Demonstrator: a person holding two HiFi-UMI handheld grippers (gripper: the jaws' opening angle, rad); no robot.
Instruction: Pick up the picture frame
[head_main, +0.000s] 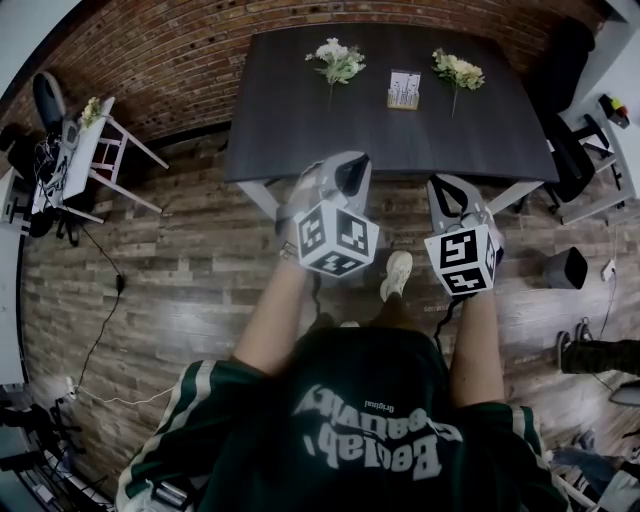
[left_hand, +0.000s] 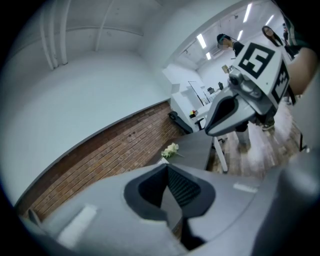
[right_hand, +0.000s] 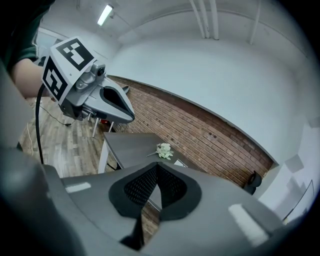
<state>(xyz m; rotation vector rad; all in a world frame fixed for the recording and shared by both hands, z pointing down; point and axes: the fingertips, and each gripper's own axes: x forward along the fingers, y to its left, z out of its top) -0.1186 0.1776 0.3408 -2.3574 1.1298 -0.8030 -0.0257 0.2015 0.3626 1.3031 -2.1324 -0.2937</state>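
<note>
Two pairs of tongs are held out in front of the person, who stands on the wooden floor (head_main: 180, 290) a little before the dark worktop (head_main: 300, 130). The left tongs (head_main: 343, 168) are clenched with nothing between them, and the right tongs (head_main: 450, 192) are clenched and empty as well.

The picture frame (head_main: 404, 90) stands on the far half of the worktop, between two small flower bunches, one to its left (head_main: 338, 60) and one to its right (head_main: 458, 70), apart from both. Neither pair of tongs is near it.

I judge that the step in hand is the approach, and the grasp is not yet begun. The next move calls for carrying one pair of tongs forward over the worktop, releasing the jaws, and placing them over a thin edge of the frame without pushing it over.

The frame seems to stand upright, with its light face turned toward the person and its back toward the brick wall (head_main: 200, 50). Its long axis looks vertical, but it is too small here to be sure.
</note>
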